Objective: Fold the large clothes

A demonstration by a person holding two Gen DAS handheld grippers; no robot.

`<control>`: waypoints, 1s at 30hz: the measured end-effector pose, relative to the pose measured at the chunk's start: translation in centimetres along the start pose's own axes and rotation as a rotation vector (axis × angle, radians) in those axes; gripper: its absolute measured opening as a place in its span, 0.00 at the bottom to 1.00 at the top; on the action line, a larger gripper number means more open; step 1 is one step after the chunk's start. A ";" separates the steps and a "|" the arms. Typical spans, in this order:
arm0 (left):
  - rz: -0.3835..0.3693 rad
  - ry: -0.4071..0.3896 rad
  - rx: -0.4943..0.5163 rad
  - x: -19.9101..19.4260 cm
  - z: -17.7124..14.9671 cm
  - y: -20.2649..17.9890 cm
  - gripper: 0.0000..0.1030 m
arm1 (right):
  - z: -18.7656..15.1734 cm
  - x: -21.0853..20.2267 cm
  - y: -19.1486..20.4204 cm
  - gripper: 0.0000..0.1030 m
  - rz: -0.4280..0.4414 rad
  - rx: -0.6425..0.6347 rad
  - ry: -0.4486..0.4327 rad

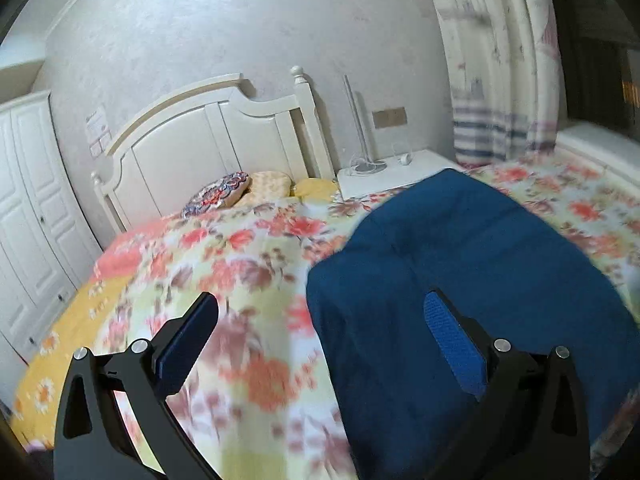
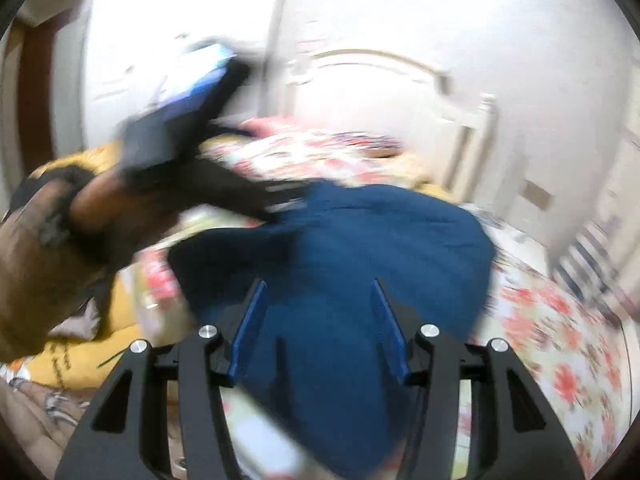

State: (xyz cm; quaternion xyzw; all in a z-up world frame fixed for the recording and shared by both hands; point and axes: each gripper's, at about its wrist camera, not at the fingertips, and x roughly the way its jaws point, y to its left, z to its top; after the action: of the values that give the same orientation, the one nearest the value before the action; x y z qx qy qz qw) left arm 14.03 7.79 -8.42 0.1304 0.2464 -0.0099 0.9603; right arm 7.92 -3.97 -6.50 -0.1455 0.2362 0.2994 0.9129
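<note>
A dark blue garment (image 1: 472,280) lies folded in a thick pile on the floral bedspread (image 1: 248,264). My left gripper (image 1: 320,300) is wide open above the bed, its left finger over the bedspread and its right finger over the garment's left part, holding nothing. In the right wrist view the same garment (image 2: 340,248) fills the middle. My right gripper (image 2: 318,284) is open just above it with cloth showing between the fingers, not pinched. The left gripper and the hand holding it (image 2: 168,152) show blurred at the upper left of the right wrist view.
A white headboard (image 1: 208,136) and pillows (image 1: 248,192) stand at the bed's far end. A white nightstand (image 1: 396,176) with a lamp sits beside it. A white wardrobe (image 1: 28,216) is on the left, curtains (image 1: 496,80) on the right. A yellow blanket (image 2: 72,360) lies at the left.
</note>
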 end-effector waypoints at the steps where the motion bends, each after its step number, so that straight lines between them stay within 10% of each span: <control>1: -0.016 0.005 -0.007 -0.6 -0.6 -0.3 0.96 | -0.3 -0.3 -1.1 0.46 0.013 0.043 -0.003; 14: -0.082 0.064 -0.089 1.0 -6.9 -1.7 0.96 | -7.8 1.9 -3.0 0.29 0.034 0.119 0.049; 22: -0.128 0.071 -0.193 1.8 -7.8 -0.8 0.96 | 0.1 2.5 -4.5 0.29 -0.063 -0.009 0.049; 30: -0.122 0.067 -0.213 1.5 -8.1 -0.9 0.96 | 6.3 14.9 -15.6 0.29 -0.068 0.243 0.155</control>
State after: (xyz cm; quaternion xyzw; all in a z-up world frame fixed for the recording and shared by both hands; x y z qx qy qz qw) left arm 11.46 9.10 -16.24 0.0126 0.2856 -0.0378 0.9575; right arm 30.24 -6.43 -6.90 -0.0644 0.3356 0.2252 0.9124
